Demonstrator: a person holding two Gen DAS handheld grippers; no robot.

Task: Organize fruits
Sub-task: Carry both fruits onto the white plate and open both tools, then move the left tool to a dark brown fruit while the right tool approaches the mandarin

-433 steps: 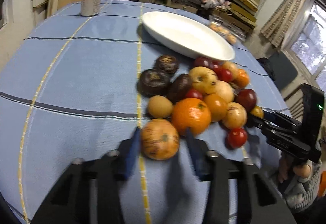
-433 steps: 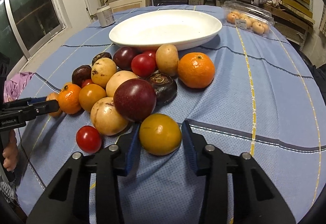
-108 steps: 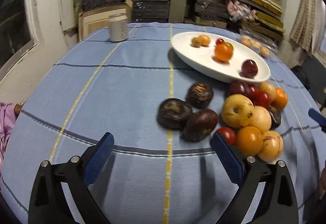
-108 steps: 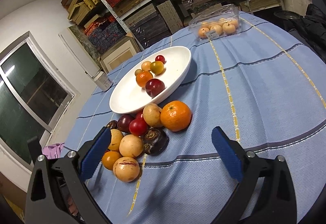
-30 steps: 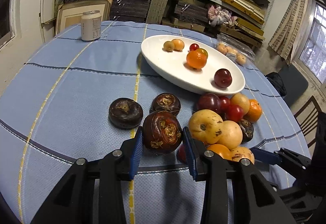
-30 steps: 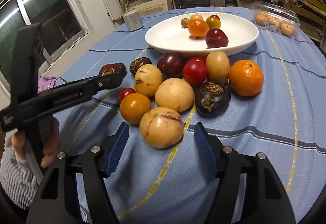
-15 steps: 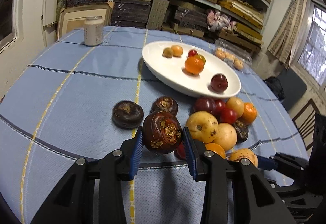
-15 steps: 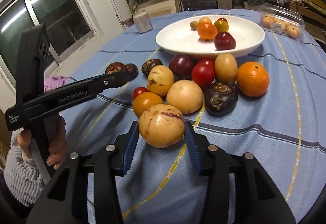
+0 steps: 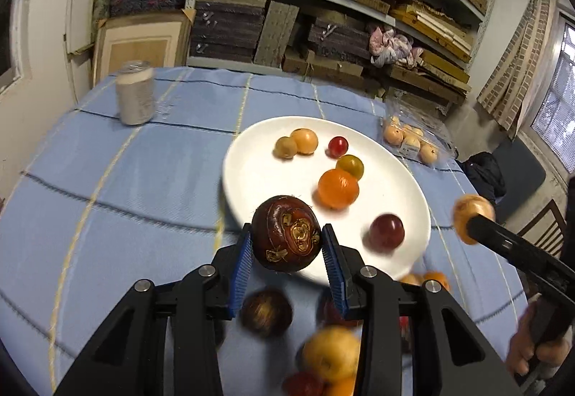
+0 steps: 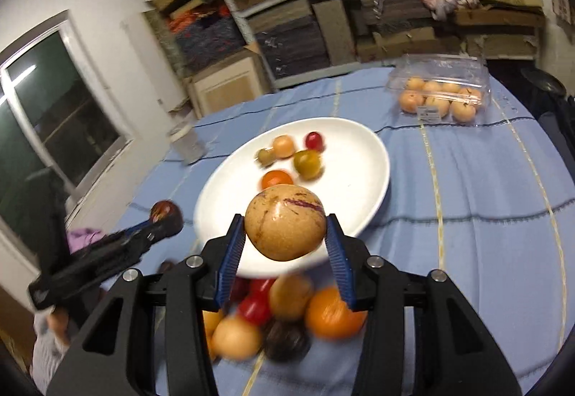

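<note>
Six small fruits lie in the white oval plate. Left hand-held gripper clamps a dark brown wrinkled fruit, right hand-held gripper a tan purple-streaked fruit, both above the plate's near rim; a pile of mixed fruits remains on the blue-clothed desk.

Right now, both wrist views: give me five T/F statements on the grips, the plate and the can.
1. The left hand-held gripper clamps a dark brown fruit. True.
2. The right hand-held gripper is empty. False: it holds a tan fruit with purple streaks.
3. The white plate already holds several fruits. True.
4. The clear box of small orange fruits sits on the plate. False: it sits on the blue cloth beyond it.
5. The can lies tipped over. False: it stands upright.
</note>
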